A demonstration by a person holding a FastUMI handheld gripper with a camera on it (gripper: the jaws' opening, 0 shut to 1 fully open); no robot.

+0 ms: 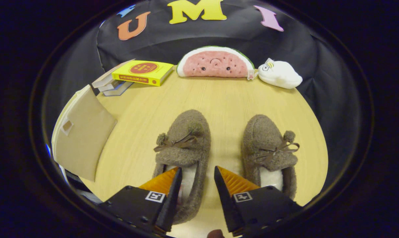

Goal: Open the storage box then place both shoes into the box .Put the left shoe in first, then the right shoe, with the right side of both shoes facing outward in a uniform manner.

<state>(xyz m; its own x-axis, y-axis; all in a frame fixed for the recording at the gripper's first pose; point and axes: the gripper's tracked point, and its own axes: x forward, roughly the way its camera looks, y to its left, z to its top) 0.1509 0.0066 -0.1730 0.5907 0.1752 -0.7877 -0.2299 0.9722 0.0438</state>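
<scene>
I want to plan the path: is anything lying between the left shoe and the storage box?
Nothing visible does. The left shoe stands on the table, its inner side wall between the open gripper fingers. Bare tabletop runs from it to the storage box at its left. The books lie further back.

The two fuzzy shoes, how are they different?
The left shoe has its heel edge between the fingers of the open gripper; the right shoe lies beside them. The left shoe's pompom sits on its left, the right shoe's on its right. Both are brown, fluffy, with bows.
</scene>
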